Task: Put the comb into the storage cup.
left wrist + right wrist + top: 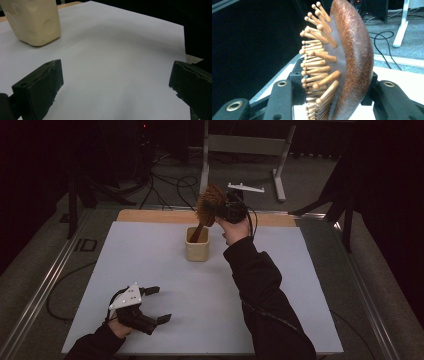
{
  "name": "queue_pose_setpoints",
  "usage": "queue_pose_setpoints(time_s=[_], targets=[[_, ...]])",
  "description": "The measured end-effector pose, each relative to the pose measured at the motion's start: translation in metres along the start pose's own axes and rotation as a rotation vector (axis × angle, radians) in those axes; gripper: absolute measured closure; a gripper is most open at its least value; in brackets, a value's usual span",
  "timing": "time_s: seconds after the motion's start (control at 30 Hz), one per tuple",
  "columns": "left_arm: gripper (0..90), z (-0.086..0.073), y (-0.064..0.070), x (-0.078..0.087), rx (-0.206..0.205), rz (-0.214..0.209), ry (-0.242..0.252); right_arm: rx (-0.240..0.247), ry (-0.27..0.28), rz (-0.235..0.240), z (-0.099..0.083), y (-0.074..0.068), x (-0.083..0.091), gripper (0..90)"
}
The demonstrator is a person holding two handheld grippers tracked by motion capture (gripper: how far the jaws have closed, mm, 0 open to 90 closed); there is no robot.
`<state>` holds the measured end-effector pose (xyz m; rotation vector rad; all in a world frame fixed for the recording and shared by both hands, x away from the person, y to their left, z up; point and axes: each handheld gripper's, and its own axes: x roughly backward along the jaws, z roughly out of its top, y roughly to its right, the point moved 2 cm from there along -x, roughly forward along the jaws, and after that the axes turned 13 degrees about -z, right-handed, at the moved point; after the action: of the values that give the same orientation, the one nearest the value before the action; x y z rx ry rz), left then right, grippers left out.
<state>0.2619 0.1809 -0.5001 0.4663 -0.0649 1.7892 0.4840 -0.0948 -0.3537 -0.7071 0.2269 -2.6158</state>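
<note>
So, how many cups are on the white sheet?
1. The cream cup stands near the far middle of the white sheet; the wooden hairbrush held by the right tool has its handle end in it. Left tool is open, near the front edge.

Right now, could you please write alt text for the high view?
The right tongs hold a wooden hairbrush by its head, handle down inside a cream cup on a white table. The left tongs rest open near the front edge.
</note>
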Motion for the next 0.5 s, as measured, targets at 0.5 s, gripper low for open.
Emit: queue_pose_setpoints(time_s=[0.5], targets=[[0.0,-0.001,-0.001,0.000,0.005,-0.008,-0.003,-0.001,-0.027,-0.006,-0.012,0.002,-0.011,52.6]])
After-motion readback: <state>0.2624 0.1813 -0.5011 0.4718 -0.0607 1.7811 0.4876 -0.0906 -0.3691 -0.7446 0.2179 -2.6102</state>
